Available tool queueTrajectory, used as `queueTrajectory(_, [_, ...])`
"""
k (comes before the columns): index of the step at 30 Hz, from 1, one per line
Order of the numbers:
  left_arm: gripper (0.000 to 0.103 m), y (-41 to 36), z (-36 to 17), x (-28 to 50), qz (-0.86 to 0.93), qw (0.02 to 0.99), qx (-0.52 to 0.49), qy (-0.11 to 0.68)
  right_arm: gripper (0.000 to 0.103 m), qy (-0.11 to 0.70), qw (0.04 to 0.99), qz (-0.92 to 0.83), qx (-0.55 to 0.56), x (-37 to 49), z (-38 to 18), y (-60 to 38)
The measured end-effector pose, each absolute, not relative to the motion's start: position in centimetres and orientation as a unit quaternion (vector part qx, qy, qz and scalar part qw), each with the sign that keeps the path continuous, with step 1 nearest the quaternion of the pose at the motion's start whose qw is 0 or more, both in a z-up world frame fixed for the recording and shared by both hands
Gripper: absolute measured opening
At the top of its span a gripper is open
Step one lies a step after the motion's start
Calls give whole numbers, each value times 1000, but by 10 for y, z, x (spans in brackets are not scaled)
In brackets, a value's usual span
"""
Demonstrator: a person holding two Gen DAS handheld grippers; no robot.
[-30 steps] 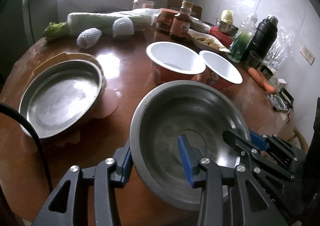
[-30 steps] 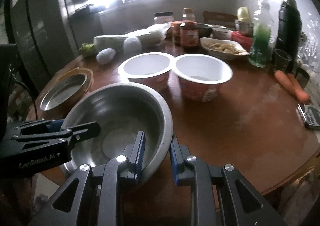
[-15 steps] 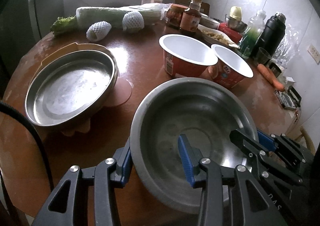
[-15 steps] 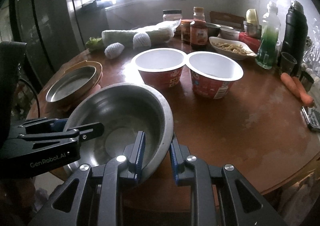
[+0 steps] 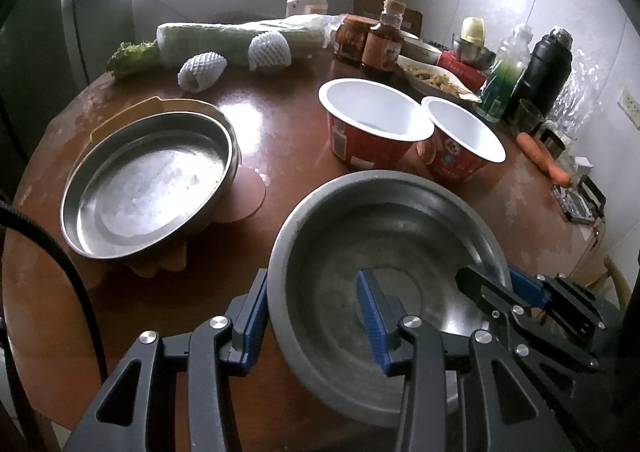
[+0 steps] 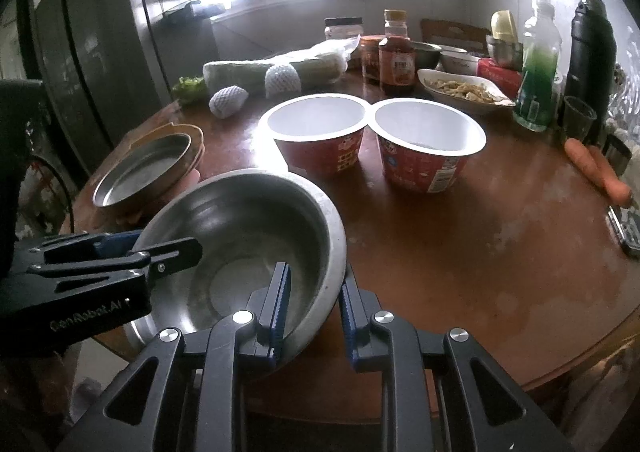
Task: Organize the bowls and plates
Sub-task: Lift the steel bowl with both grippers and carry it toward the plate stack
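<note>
Two grippers clamp one round stainless-steel bowl (image 5: 384, 252) by its rim, above the near edge of the round brown wooden table (image 6: 480, 252).

The left gripper (image 5: 310, 316) pinches the near wall, one finger outside, one inside; the right gripper (image 6: 312, 304) pinches the opposite rim likewise; ahead of the fingers stand two red paper bowls with white insides (image 5: 374, 128), touching; left of the fingers lies one shallow round steel plate (image 5: 148, 184) in a tan dish; beyond, two white foam-netted fruits (image 5: 202, 70); one orange carrot (image 6: 598, 168) right.
</note>
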State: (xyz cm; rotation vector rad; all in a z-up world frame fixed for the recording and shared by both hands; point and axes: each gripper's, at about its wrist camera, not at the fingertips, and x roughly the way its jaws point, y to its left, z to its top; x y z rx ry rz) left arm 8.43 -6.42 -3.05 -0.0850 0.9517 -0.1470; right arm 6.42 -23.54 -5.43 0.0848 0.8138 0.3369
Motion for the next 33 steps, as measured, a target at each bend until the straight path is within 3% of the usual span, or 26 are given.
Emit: queueTrajectory(33, [48, -47, -3, 90, -77, 904, -62, 416, 36, 376, 913, 132, 92, 75, -58, -260])
